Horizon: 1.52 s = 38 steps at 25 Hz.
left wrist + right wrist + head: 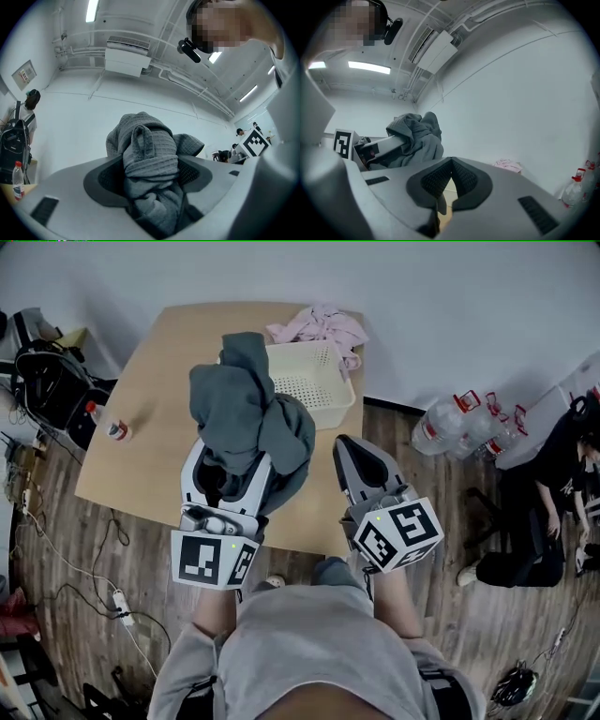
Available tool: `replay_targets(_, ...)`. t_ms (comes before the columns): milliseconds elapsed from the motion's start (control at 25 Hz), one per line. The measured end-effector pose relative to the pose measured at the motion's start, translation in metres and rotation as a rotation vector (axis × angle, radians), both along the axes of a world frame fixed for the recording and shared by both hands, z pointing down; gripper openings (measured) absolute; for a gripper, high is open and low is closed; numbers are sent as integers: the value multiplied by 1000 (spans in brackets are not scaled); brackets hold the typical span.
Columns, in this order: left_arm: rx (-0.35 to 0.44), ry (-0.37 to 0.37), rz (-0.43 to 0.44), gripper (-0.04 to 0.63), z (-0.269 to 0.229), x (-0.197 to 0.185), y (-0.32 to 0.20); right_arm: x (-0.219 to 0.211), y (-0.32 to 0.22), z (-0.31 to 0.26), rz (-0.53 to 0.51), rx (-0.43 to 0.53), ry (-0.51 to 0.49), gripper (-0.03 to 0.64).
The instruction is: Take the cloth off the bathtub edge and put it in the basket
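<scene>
Nearest the camera – the left gripper (225, 486), held low in front of the body and tilted upward. Its jaws are clamped on a bunched grey cloth (246, 413); the left gripper view shows the waffle-textured folds (150, 159) wedged between both pads and mounding up above them. The upward tilt likely keeps the loose bulk piled on the gripper so it does not trail onto the table (141, 427).

Beside it, the right gripper (364, 463) – jaws pressed together, pads meeting with nothing between them (450, 176). It hangs apart from the cloth and seems only to be kept clear of the load. From its own view the cloth (415, 136) sits off to its left, draped over the other gripper.

The cloth hangs in the air above the near half of the table, one fold drooping down the gripper's right side. No bathtub edge is visible in any view, so the pick-up looks done.

Further out, the white basket (330, 414) stands at the table's far right, just beyond the cloth's top. It looks empty inside. The carry appears close to finished – a short reach forward, then a release over the rim.

Behind the basket, a pink cloth (323, 326) lies against the wall. A small bottle (117, 430) stands at the table's left.
</scene>
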<state>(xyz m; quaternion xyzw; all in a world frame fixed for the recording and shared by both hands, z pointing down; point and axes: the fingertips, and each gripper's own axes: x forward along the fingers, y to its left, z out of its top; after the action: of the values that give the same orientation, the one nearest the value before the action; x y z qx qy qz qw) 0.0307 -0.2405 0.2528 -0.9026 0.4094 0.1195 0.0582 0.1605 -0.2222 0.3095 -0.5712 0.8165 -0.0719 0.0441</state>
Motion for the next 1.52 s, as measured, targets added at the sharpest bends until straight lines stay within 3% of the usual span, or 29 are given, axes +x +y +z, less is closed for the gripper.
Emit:
replay_targets(440, 57, 59, -113, 321, -29, 47, -37, 60, -50, 4, -124, -5, 11, 9)
replay_targets(680, 123, 37, -169, 321, -51, 74, -50, 85, -70, 10, -179, -16, 3, 9)
replay_targets(1280, 218, 76, -247, 321, -99, 102, -92, 113, -119, 25, -298, -50, -35, 9)
replay_targets(1520, 218, 76, -290, 321, -88, 106, -123, 119, -139, 37, -329, -75, -42, 9)
